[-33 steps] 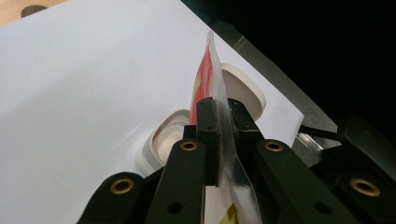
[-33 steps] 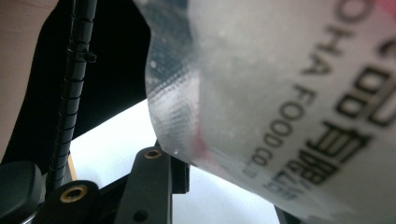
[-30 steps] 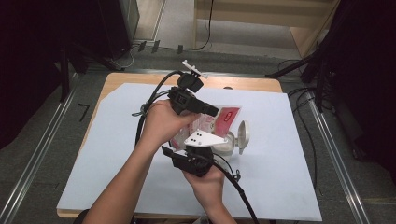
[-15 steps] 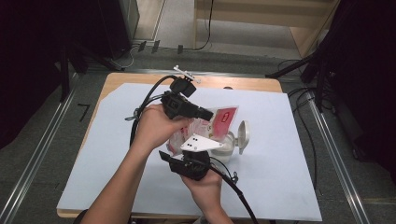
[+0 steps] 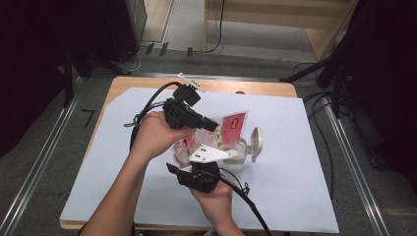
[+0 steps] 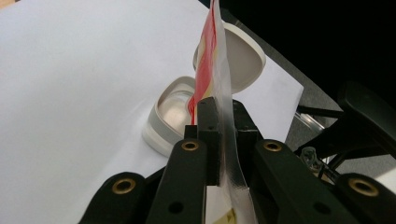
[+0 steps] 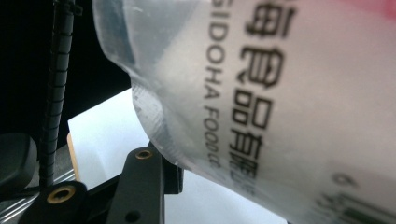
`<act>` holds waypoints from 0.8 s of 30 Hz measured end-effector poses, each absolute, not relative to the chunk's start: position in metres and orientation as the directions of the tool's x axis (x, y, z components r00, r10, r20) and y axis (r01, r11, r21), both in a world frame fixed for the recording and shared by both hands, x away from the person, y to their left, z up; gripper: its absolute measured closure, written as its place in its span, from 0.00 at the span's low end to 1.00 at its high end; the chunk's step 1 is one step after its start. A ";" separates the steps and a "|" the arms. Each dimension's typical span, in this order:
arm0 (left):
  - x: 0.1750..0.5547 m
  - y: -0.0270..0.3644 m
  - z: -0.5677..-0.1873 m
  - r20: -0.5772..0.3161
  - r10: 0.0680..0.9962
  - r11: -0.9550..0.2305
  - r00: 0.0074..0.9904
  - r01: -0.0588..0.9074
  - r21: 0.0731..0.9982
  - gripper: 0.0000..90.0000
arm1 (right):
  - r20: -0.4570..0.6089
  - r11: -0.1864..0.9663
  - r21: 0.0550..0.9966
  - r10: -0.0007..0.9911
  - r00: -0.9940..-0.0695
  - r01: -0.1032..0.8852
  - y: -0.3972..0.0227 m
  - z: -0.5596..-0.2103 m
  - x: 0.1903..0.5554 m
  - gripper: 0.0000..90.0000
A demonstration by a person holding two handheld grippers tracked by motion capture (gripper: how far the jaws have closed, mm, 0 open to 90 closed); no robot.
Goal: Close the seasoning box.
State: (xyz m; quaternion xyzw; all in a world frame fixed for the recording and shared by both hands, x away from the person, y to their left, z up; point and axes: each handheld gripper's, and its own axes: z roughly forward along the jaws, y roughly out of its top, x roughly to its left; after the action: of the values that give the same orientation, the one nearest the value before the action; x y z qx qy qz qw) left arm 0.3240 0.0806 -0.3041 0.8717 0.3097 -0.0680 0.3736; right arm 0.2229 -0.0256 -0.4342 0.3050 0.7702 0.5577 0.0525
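Red-and-clear plastic, a food pouch [image 5: 231, 129], hangs above a white hinged-lid container [image 5: 242, 153] near the middle of the table, its lower end dipping toward the open box. Compared with a second ago, the left gripper [image 5: 209, 124] sits a little higher and farther toward the table's far edge, and the pouch's red panel has tipped up with it; the container has not shifted. The left gripper's jaws are clamped flat on the pouch: in the left gripper view the film [image 6: 219, 74] runs edge-on between the two black jaws, which pinch it with no gap.

The right gripper [image 5: 231, 153] comes in from below, its grey three-cornered plate overlapping the container's near rim. Its jaws have just been opening; in the right gripper view the pouch's clear printed lower part [image 7: 280, 93] lies right against the camera, with one black jaw at its bottom edge, but whether the pads press on the film cannot be told.

Around them, a white sheet [image 5: 305, 196] covers the wooden table [image 5: 275, 88], and black cables [image 5: 147, 105] loop from the left gripper across the sheet. The container's round lid [image 5: 255, 143] stands open on the right. The left hand [image 5: 157, 135] and the pouch hide the container's left side in the high view.
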 end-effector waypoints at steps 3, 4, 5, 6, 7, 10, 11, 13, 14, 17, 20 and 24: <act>0.323 0.083 -0.305 -0.345 0.482 -0.540 0.806 0.583 0.608 0.97 | 0.246 0.201 0.893 0.531 -0.811 0.403 -0.025 -0.437 0.223 0.68; 0.323 0.084 -0.305 -0.341 0.481 -0.546 0.807 0.581 0.603 0.97 | 0.240 0.204 0.894 0.533 -0.811 0.398 -0.024 -0.438 0.223 0.68; 0.323 0.084 -0.306 -0.342 0.477 -0.548 0.810 0.578 0.605 0.97 | 0.238 0.205 0.893 0.538 -0.809 0.400 -0.023 -0.440 0.222 0.68; 0.323 0.086 -0.307 -0.345 0.477 -0.547 0.808 0.581 0.603 0.97 | 0.237 0.204 0.894 0.539 -0.808 0.399 -0.023 -0.440 0.222 0.68; 0.324 0.087 -0.308 -0.358 0.476 -0.541 0.803 0.589 0.601 0.97 | 0.232 0.208 0.895 0.540 -0.809 0.395 -0.022 -0.442 0.222 0.67; 0.326 0.091 -0.311 -0.380 0.466 -0.539 0.799 0.597 0.594 0.97 | 0.217 0.215 0.896 0.549 -0.807 0.387 -0.021 -0.444 0.222 0.64; 0.327 0.092 -0.312 -0.394 0.457 -0.540 0.798 0.601 0.590 0.97 | 0.229 0.215 0.892 0.544 -0.807 0.399 -0.021 -0.445 0.222 0.63; 0.327 0.094 -0.314 -0.408 0.440 -0.543 0.800 0.599 0.589 0.96 | 0.231 0.216 0.890 0.547 -0.805 0.402 -0.020 -0.448 0.223 0.63; 0.329 0.095 -0.316 -0.416 0.427 -0.544 0.803 0.596 0.591 0.96 | 0.230 0.218 0.889 0.548 -0.804 0.403 -0.020 -0.450 0.223 0.64; 0.332 0.097 -0.319 -0.436 0.423 -0.537 0.794 0.607 0.585 0.96 | 0.231 0.222 0.885 0.554 -0.800 0.409 -0.021 -0.452 0.224 0.65; 0.332 0.098 -0.320 -0.432 0.422 -0.547 0.797 0.604 0.580 0.96 | 0.223 0.229 0.883 0.562 -0.797 0.409 -0.022 -0.456 0.225 0.65; 0.332 0.098 -0.322 -0.418 0.425 -0.559 0.803 0.596 0.576 0.95 | 0.219 0.242 0.876 0.569 -0.793 0.416 -0.023 -0.459 0.227 0.66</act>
State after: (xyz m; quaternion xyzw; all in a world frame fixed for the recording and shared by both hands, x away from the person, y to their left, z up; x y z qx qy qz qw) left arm 0.3319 0.0977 -0.3217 0.8752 0.2918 -0.1163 0.3680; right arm 0.2269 -0.0233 -0.4589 0.3138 0.7849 0.5294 0.0720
